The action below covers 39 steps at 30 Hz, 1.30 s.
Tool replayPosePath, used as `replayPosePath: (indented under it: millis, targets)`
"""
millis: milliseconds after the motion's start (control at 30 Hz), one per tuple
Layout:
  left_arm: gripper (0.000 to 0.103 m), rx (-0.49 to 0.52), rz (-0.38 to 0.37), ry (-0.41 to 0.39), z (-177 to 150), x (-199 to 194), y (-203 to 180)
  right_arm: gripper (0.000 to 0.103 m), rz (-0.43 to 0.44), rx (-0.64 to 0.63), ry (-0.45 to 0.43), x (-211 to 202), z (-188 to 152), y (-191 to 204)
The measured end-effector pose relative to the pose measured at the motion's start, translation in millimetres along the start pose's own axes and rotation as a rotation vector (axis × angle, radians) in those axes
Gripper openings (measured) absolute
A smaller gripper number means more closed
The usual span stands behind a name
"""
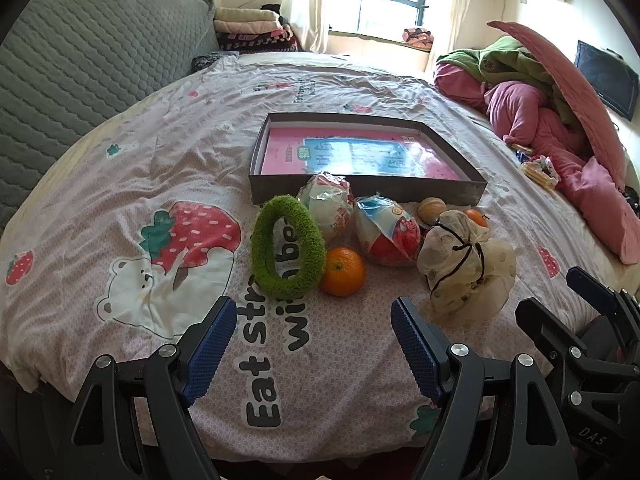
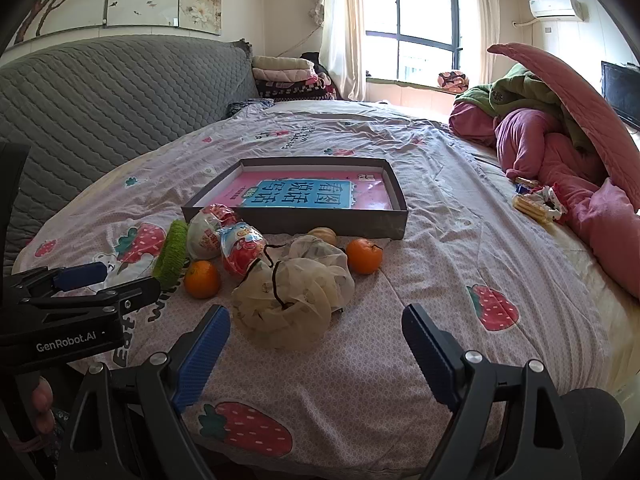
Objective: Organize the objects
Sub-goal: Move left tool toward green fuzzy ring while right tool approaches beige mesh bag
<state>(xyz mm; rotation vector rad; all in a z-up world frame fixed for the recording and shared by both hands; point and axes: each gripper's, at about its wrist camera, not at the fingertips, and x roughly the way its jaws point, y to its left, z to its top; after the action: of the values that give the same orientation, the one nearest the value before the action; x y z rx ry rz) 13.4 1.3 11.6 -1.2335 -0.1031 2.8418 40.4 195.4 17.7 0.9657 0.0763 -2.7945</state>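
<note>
On the bed lies a shallow grey box (image 1: 280, 192) (image 2: 288, 222) holding a pink and blue book (image 1: 360, 156) (image 2: 308, 194). In front of it lie a green fuzzy ring (image 1: 286, 246) (image 2: 172, 256), two wrapped egg-shaped packets (image 1: 328, 204) (image 1: 386, 232) (image 2: 208, 232) (image 2: 242, 250), two oranges (image 1: 342, 272) (image 2: 202, 279) (image 2: 363, 256), a walnut (image 1: 432, 210) (image 2: 322, 235) and a cream mesh pouch (image 1: 466, 264) (image 2: 296, 296). My left gripper (image 1: 312, 340) is open and empty, short of the ring and orange. My right gripper (image 2: 316, 344) is open and empty, just short of the pouch.
A grey quilted headboard (image 1: 92, 60) runs along the left. Pink and green bedding (image 1: 552, 120) (image 2: 560, 132) is piled at the right, with snack packets (image 1: 540, 170) (image 2: 536, 202) beside it. Folded blankets (image 2: 288, 76) and a window lie at the far end.
</note>
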Motion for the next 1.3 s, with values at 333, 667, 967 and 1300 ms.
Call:
replayPosePath:
  millis: [333, 667, 967, 1300]
  targets:
    - [0.080, -0.012, 0.003, 0.014, -2, 6, 7, 0.087, 0.014, 0.008, 0.024, 7, -2, -2]
    - [0.080, -0.021, 0.001, 0.029, -3, 12, 10, 0.087, 0.039, 0.015, 0.056, 15, -5, -3]
    - [0.080, -0.028, -0.002, 0.042, -6, 21, 14, 0.087, 0.042, 0.029, 0.074, 22, -7, -7]
    - [0.081, -0.039, 0.011, 0.026, -6, 31, 22, 0.087, 0.030, 0.032, 0.095, 35, -9, -8]
